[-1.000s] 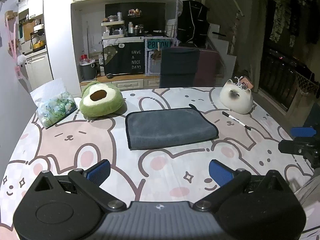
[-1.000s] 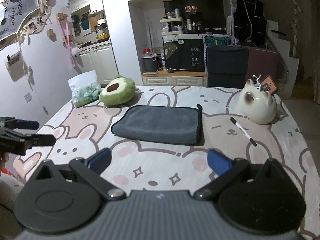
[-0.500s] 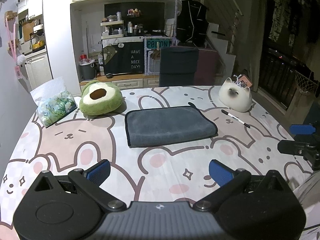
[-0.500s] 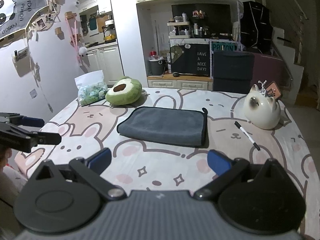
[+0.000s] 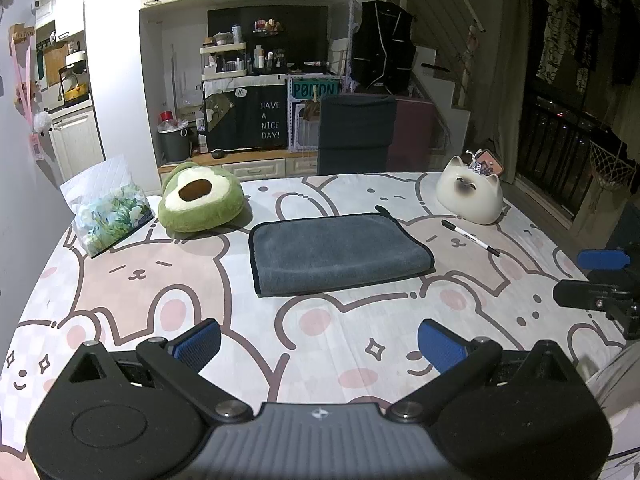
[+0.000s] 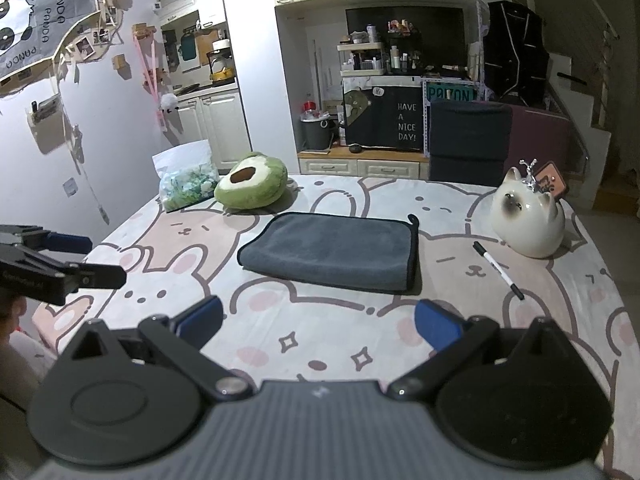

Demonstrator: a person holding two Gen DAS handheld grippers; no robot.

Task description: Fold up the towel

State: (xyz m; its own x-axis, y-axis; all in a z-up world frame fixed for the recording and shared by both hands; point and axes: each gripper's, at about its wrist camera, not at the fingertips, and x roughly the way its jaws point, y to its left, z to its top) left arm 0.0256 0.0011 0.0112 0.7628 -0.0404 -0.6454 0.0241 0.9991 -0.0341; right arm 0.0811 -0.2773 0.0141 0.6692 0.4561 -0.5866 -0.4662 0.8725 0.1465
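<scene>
A grey towel (image 5: 336,252) with dark trim lies folded flat in the middle of the table; it also shows in the right wrist view (image 6: 332,250). My left gripper (image 5: 320,342) is open and empty, held above the near part of the table, well short of the towel. My right gripper (image 6: 318,320) is open and empty, also short of the towel. Each gripper shows at the edge of the other's view: the right gripper (image 5: 592,280) and the left gripper (image 6: 68,256).
A green avocado plush (image 5: 200,200) and a bag of greens (image 5: 110,216) sit at the back left. A white cat-shaped jar (image 5: 470,196) stands at the back right, with a black marker (image 5: 470,237) lying beside it. A cartoon tablecloth (image 5: 160,300) covers the table.
Both grippers have drawn back and risen slightly, so the towel looks a bit farther off. The towel has not moved, and both jaws stay open.
</scene>
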